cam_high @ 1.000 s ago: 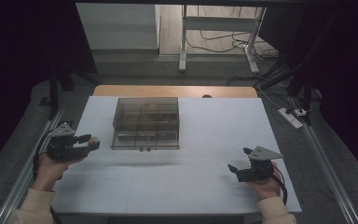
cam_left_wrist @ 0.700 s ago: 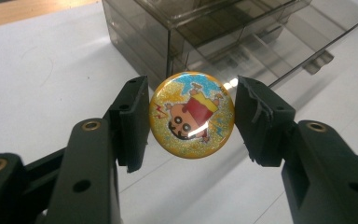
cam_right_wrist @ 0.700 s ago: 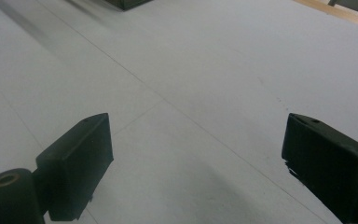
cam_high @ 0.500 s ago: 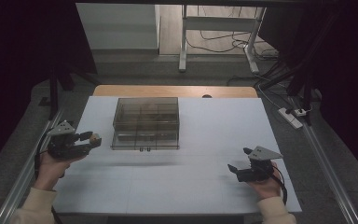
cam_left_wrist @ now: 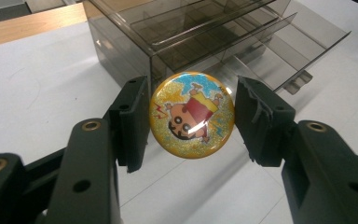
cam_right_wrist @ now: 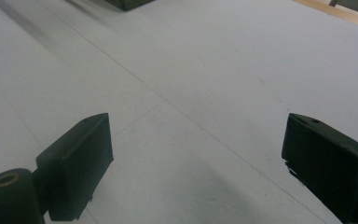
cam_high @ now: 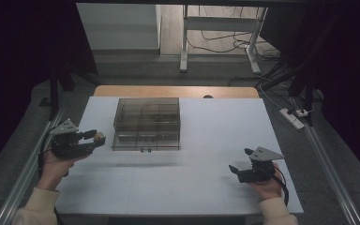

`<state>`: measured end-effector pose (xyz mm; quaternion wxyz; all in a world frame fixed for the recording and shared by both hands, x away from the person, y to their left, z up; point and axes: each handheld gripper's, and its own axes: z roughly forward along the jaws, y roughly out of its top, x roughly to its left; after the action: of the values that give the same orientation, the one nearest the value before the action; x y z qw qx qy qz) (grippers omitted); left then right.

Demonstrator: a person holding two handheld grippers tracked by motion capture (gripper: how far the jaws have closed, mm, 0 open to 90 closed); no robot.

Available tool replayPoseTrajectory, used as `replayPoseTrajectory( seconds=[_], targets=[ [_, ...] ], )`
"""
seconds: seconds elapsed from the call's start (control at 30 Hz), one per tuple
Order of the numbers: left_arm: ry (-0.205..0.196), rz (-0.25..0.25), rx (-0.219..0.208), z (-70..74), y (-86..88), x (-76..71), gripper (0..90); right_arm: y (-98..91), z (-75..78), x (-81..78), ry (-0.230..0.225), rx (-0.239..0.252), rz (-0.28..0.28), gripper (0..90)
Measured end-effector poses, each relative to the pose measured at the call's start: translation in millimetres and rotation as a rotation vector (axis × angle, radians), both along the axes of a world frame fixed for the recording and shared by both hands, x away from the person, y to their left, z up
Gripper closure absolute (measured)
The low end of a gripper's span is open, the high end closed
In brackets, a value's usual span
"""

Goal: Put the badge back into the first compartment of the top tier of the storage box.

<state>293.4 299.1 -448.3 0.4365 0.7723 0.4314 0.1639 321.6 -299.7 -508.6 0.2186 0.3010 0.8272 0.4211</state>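
A round yellow badge with a cartoon figure is pinched by its edges between the two jaws of my left gripper, which is shut on it. That gripper hovers at the table's left, just left of a smoky transparent drawer box. The box's low drawer stands pulled out toward the front, its small handle showing. My right gripper rests at the front right of the white table, open, with bare tabletop between its jaws.
A wooden strip runs along the table's far edge behind the box. Metal rails flank the table on both sides. On the floor to the right lie a power strip and cables.
My left gripper, with the badge in it, has shifted a little to the right, toward the drawer box. The right gripper has kept still.
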Motion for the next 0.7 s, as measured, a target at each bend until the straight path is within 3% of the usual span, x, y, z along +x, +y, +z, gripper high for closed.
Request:
replayPoseTrajectory(
  seconds=[0.7],
  targets=[
    [-0.016, -0.031, -0.009, 7.4, -14.7, 10.7, 46.5, 0.6, -0.2, 0.1, -0.003, -0.009, -0.003, 8.1]
  ],
)
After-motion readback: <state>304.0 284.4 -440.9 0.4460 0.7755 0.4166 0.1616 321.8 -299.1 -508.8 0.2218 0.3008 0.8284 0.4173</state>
